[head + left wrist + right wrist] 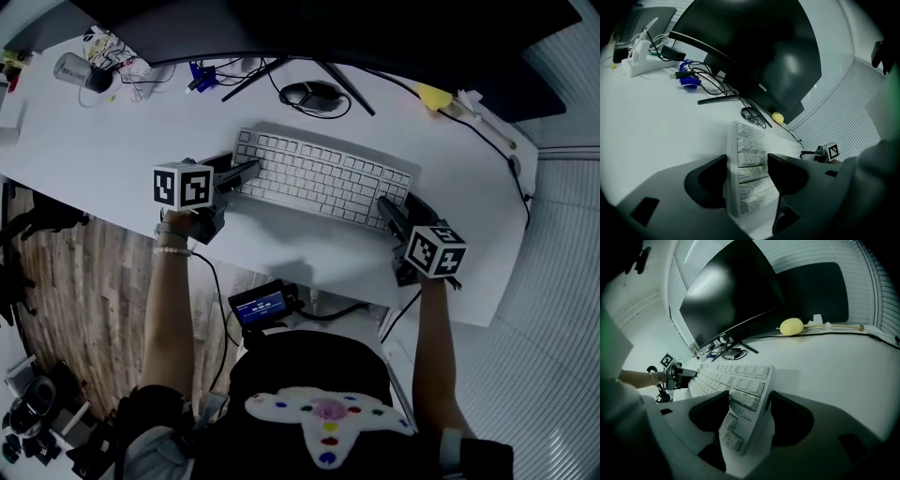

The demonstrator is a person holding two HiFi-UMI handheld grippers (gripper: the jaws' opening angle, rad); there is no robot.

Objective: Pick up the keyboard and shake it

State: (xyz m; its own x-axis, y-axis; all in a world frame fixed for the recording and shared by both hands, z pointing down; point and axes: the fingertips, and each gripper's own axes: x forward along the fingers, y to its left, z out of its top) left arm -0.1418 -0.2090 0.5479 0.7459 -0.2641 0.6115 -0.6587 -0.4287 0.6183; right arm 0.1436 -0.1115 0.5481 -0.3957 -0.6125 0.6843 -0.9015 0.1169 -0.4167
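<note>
Risks first: the keyboard (323,178) looks secured at one end only. A lift begun now would hang it off the right gripper (745,414) alone, and it would likely pivot, drag its left end across the table (122,159) or twist out of the grip. Cause: left gripper (747,174) not closed. Second risk: a shake w/ a shallow bite at either end could throw the board toward the monitor (754,51), the mouse (314,94) and the cables (701,82) behind it, where there is little room. Third: jaws bearing on key tops rather than on the frame may press or pop keys. Jaws, left: spread wide, straddling the keyboard's left end. One jaw sits close against the edge of the case and the other stands over the key rows w/ no visible squeeze — judged not gripping. Jaws, right: closed onto the keyboard's right end, one jaw on the key side and the other on the opposite edge, the board filling the gap betw. them — judged a hold. Position of item: middle of the table, in front of the monitor stand, lying slantwise betw. the two grippers. It appears to rest on the surface, but whether the right end is raised a little cannot be settled. Status, as judged: pick-up not yet made.
</note>
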